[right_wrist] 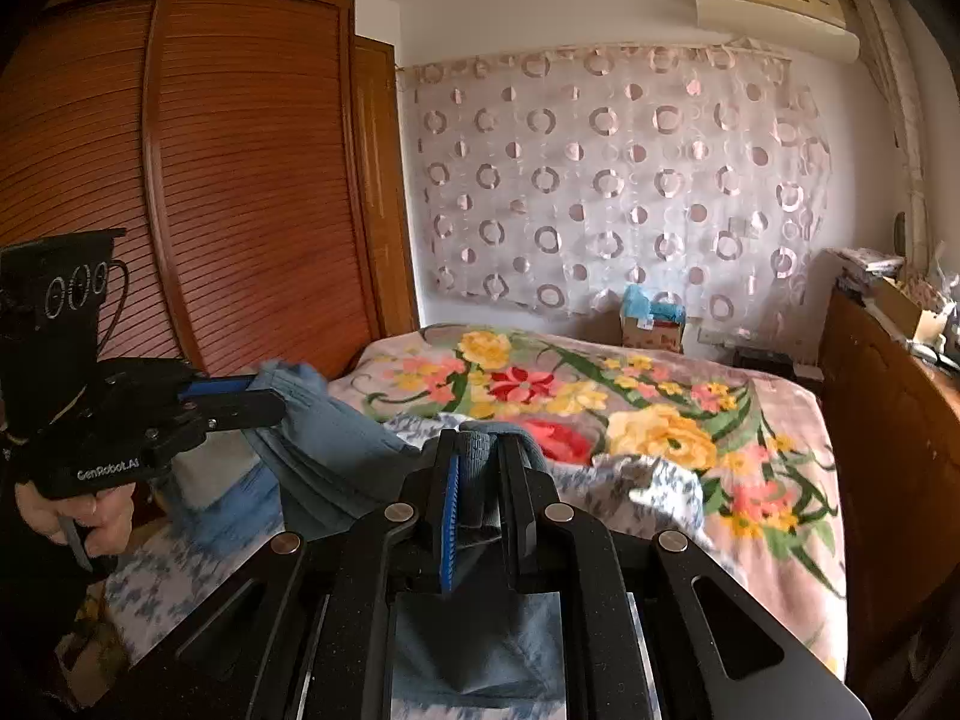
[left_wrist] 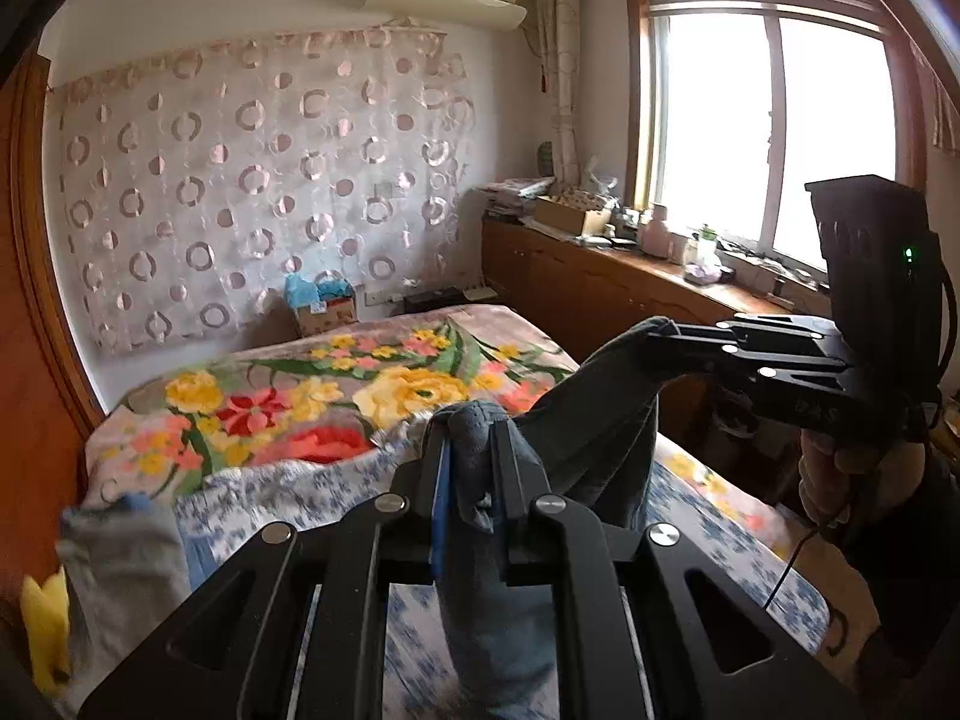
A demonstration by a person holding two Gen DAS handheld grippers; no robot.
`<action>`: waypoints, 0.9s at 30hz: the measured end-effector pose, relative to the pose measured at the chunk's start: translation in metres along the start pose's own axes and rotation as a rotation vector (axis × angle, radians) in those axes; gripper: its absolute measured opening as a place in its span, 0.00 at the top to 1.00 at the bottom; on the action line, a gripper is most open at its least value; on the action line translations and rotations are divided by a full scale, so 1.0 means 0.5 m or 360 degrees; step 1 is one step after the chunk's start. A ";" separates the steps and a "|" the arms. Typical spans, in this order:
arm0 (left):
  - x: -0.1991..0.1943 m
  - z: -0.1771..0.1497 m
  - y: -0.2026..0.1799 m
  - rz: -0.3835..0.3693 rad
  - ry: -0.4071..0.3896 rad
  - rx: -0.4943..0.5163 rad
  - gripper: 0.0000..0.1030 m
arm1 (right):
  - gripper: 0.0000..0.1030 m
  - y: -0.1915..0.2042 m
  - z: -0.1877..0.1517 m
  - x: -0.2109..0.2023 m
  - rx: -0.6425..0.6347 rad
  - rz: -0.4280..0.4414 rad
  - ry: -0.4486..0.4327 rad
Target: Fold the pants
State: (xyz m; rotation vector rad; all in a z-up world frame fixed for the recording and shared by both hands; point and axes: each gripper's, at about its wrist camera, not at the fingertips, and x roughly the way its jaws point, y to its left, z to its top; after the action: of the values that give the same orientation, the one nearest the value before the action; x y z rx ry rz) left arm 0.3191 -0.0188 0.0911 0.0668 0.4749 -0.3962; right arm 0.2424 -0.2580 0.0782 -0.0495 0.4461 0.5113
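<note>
The pants (left_wrist: 594, 420) are grey-blue denim, held up off the bed between both grippers. My left gripper (left_wrist: 474, 426) is shut on one bunched edge of the pants, which hang down between its fingers. My right gripper (left_wrist: 654, 327) is seen from the side at the right, shut on another part of the same pants. In the right wrist view my right gripper (right_wrist: 480, 444) pinches a fold of the pants (right_wrist: 336, 438), and my left gripper (right_wrist: 270, 393) holds them at the left.
A bed (right_wrist: 750, 420) with a floral blanket and a blue-white sheet (left_wrist: 288, 492) lies below. A grey garment (left_wrist: 120, 564) and a yellow item (left_wrist: 42, 618) lie at the left. A wooden wardrobe (right_wrist: 210, 180) stands left, a cluttered wooden cabinet (left_wrist: 600, 276) under the window right.
</note>
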 end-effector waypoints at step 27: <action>-0.042 -0.055 -0.012 0.0066 0.0079 -0.0006 0.88 | 0.89 0.041 -0.007 0.047 -0.0005 0.0007 0.0135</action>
State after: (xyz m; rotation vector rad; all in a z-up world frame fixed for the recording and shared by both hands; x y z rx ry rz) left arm 0.2876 -0.0125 0.0762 0.0832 0.5224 -0.3534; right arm 0.2493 -0.2300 0.0665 -0.0736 0.5282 0.5157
